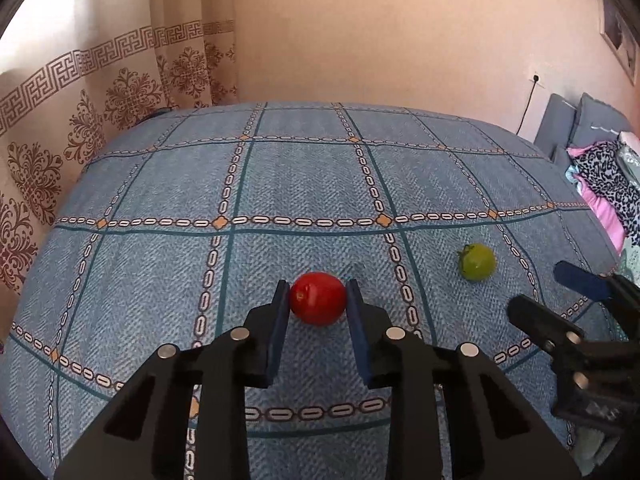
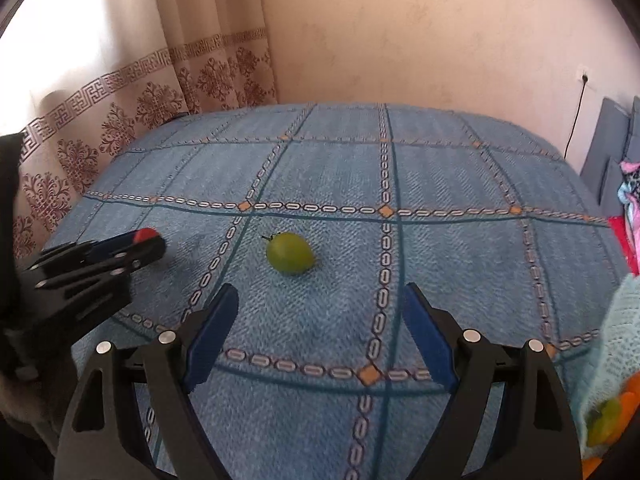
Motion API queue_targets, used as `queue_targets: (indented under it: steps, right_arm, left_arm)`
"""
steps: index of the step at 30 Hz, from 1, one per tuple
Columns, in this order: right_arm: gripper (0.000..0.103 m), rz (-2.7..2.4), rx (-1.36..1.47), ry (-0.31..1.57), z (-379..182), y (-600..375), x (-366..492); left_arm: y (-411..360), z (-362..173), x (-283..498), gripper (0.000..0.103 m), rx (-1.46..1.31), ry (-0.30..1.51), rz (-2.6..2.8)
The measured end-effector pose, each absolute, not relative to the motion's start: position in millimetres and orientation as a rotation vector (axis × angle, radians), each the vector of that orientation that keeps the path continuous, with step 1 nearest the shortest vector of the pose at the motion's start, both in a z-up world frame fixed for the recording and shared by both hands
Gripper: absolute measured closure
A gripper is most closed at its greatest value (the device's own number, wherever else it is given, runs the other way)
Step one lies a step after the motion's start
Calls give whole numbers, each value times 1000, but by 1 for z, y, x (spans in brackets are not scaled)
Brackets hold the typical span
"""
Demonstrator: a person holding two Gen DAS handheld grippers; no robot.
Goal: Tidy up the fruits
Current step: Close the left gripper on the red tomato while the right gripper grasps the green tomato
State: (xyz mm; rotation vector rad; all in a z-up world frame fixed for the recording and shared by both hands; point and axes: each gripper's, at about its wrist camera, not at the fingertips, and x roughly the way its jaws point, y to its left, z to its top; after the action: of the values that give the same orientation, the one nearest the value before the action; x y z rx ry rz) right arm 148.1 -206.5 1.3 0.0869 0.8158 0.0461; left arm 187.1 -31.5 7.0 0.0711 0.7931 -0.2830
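Note:
A red tomato (image 1: 318, 298) sits between the blue pads of my left gripper (image 1: 318, 300), which is shut on it, just on or above the blue checked cloth (image 1: 280, 184). In the right wrist view the left gripper (image 2: 140, 246) is at the left with a bit of the red tomato (image 2: 147, 234) showing. A green tomato (image 2: 289, 253) lies on the cloth ahead of my right gripper (image 2: 320, 300), which is open and empty. The green tomato also shows in the left wrist view (image 1: 477, 261), with the right gripper (image 1: 560, 292) just right of it.
A patterned curtain (image 1: 80, 128) hangs at the left and a bare wall stands behind the bed. A grey sofa with clothes (image 1: 600, 168) is at the right. A light blue cloth holding green and orange fruit (image 2: 608, 416) sits at the lower right edge.

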Motion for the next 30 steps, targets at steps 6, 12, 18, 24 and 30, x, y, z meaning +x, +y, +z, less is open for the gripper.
queue_targets:
  steps: [6,12,18,24,30]
  right_arm:
    - [37,52,101,858,-8,-203,173]
    - [47,66,55,876,-12,-189,189]
    - [59,48,60,882,-13,-189,197]
    - [69,54,29,880,-13,-183,194]
    - [70,73,74,874,-8,-189,176]
  left_arm:
    - [-29,6,187,74,58,798,-267]
    - [-25,3,193,74,38,821,-257]
    - [-25,3,194,74,39,822,-255]
    - [-26,3,194,74,49,819,-254]
    - [-28,4,192,74,63,812,-253]
